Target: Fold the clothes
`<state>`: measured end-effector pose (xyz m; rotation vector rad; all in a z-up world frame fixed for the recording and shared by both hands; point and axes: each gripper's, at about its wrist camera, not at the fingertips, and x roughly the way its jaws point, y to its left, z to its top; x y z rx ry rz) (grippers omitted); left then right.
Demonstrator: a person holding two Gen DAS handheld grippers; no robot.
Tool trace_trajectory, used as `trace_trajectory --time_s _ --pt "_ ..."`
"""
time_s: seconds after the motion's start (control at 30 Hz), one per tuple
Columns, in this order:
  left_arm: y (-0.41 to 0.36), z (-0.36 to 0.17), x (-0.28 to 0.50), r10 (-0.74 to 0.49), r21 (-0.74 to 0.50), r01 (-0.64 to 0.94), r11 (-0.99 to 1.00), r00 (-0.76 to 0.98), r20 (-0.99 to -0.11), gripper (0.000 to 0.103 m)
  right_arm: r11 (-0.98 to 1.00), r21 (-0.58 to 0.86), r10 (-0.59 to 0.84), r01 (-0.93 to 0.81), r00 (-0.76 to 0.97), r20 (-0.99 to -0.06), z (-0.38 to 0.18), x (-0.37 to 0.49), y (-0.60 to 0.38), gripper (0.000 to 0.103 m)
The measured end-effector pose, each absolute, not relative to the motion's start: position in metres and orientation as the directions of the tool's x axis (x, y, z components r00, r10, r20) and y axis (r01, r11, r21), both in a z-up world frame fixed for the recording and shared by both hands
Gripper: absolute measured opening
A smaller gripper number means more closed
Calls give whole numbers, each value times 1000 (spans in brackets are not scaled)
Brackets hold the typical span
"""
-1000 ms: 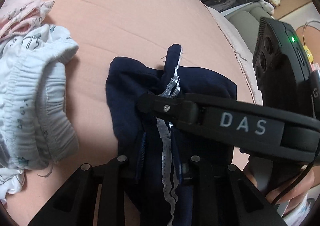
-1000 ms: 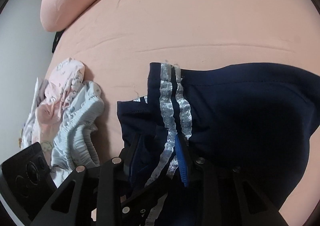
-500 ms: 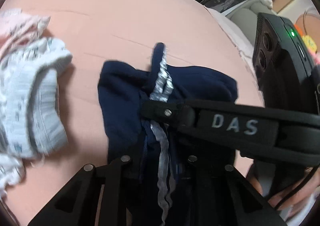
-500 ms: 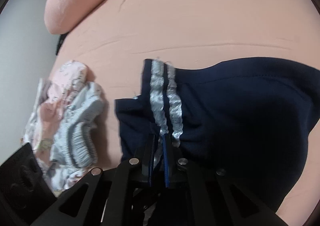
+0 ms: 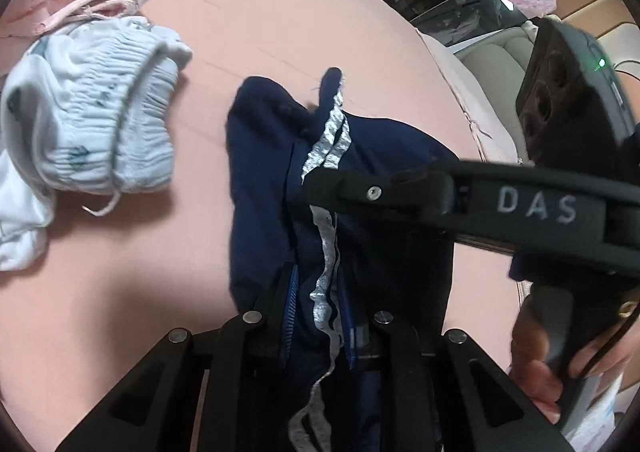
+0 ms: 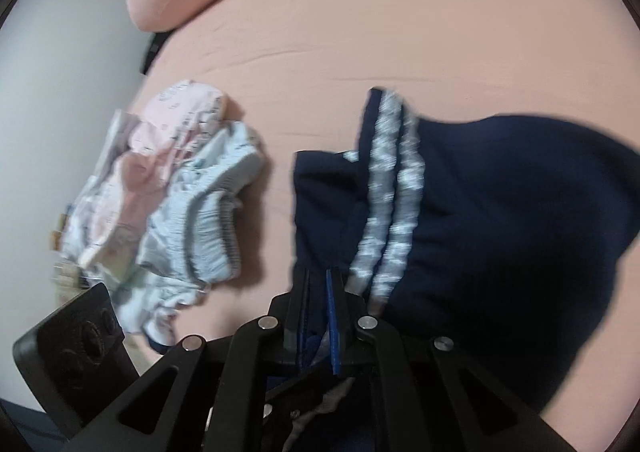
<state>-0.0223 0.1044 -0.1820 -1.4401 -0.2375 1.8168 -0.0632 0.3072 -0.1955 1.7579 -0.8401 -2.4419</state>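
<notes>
navy garment (image 5: 264, 156) on bed sheet (image 5: 280, 20); crumpled clothes pile (image 5: 92, 132) left of it, apart.

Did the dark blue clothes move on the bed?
Cannot tell. Both cameras shifted, and the dark blue clothes lie about as far from the pale blue bundle.

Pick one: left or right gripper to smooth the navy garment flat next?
Probably neither is free: both are shut on the navy garment. The right gripper pinches an edge by the silver stripes; the left gripper holds the striped seam. I'd lean right, since its view shows the wider spread of cloth.
</notes>
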Motion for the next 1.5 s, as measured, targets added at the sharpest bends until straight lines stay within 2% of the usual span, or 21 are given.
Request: trace_trajectory --time_s 0.13,0.33,0.47,0.63,0.7,0.73,0.77,0.8,0.87,0.9,0.93,1.07,1.17,1.2,1.23,1.27,1.4,1.5 --pt "110 -177 -18 687 -596 -473 -649 -29 -726 18 -865 396 -298 -309 -319 -900 -198 -63 308 41" --pt "117 -171 -13 704 -612 -489 -622 -6 -710 18 -884 323 -243 -337 -260 -935 -207 -64 304 41" --pt "113 -170 -12 709 -620 -483 -618 -1 -705 18 -920 216 -146 -327 -225 -963 -212 -65 301 41" --pt "108 -166 -12 705 -610 -491 -622 -12 -710 18 -900 286 -208 -330 -253 -945 -218 -66 303 40" --pt "110 -164 -13 686 -578 -510 -637 -34 -726 18 -897 297 -217 -328 -258 -941 -221 -67 303 29" --pt "127 -164 -14 666 -545 -527 -652 -56 -743 18 -900 281 -200 -332 -257 -945 -222 -68 305 16" --pt "128 -163 -14 645 -511 -544 -666 -77 -760 18 -891 297 -212 -342 -265 -941 -223 -67 308 13" --pt "131 -162 -15 626 -481 -555 -678 -94 -774 21 -879 321 -231 -352 -276 -933 -223 -66 311 12" --pt "137 -164 -20 606 -457 -568 -685 -95 -790 40 -844 387 -284 -372 -302 -910 -223 -63 318 9" --pt "140 -165 -22 598 -448 -574 -686 -93 -796 57 -824 420 -311 -381 -316 -897 -223 -62 322 9" --pt "140 -165 -23 598 -451 -578 -680 -81 -797 61 -811 441 -327 -384 -327 -887 -223 -61 323 9" --pt "148 -161 -24 619 -463 -606 -646 -61 -783 61 -775 503 -371 -382 -367 -853 -220 -58 327 9" --pt "156 -164 -26 602 -427 -633 -646 -78 -795 61 -769 530 -392 -359 -390 -833 -217 -58 323 9" --pt "159 -165 -27 595 -418 -637 -648 -80 -800 53 -765 538 -400 -354 -394 -828 -217 -58 322 9" --pt "160 -168 -28 589 -418 -634 -651 -74 -805 39 -760 546 -407 -353 -396 -823 -218 -59 321 9" --pt "160 -169 -27 584 -421 -628 -655 -68 -809 33 -757 551 -412 -351 -398 -820 -220 -60 320 9" --pt "151 -168 -24 596 -438 -608 -663 -74 -800 27 -738 584 -451 -337 -398 -799 -214 -46 313 9" --pt "143 -166 -23 598 -437 -598 -671 -88 -797 26 -735 602 -477 -312 -392 -786 -215 -46 302 9"
